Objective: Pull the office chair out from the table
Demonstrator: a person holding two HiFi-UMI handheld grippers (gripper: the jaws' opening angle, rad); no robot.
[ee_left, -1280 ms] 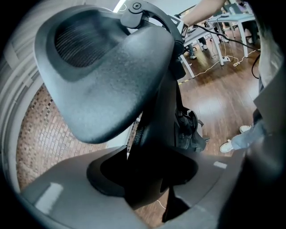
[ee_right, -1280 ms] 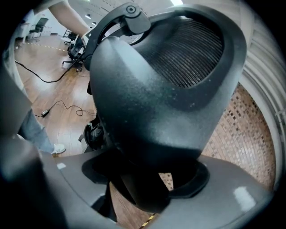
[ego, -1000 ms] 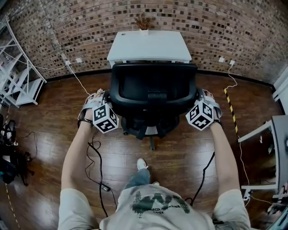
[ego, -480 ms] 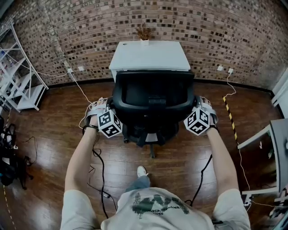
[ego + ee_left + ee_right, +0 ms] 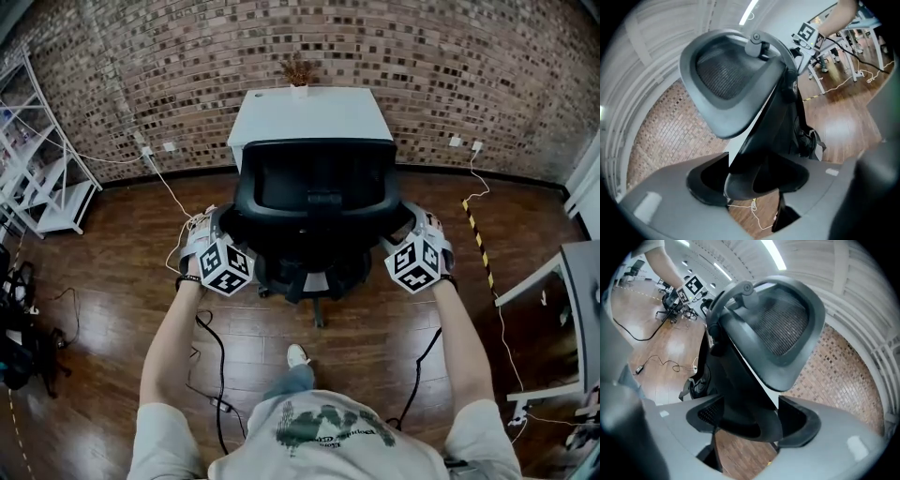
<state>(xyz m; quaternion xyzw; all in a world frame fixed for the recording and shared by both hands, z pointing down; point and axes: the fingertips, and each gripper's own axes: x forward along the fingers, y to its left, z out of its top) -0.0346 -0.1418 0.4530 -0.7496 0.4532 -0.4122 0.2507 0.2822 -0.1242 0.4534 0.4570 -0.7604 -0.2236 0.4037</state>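
Note:
The black office chair [image 5: 314, 202] stands with its back toward me, in front of the white table [image 5: 309, 112] by the brick wall. My left gripper [image 5: 217, 246] is at the backrest's left edge and my right gripper [image 5: 417, 244] at its right edge. In the left gripper view the jaws of the left gripper [image 5: 759, 183] are opening, and the backrest edge [image 5: 764, 173] lies between them, loose on one side. In the right gripper view the right gripper [image 5: 750, 420] is shut on the backrest's other edge [image 5: 745, 423], which fills the gap between its jaws.
A small plant [image 5: 298, 70] sits at the table's far edge. A white rack [image 5: 47, 178] stands at the left and another white table [image 5: 562, 272] at the right. Cables [image 5: 211, 347] trail over the wooden floor. My shoe [image 5: 296, 356] is just behind the chair base.
Both grippers and the chair's back have shifted slightly toward me. The left gripper's marker cube has rolled and sunk a little in the view.

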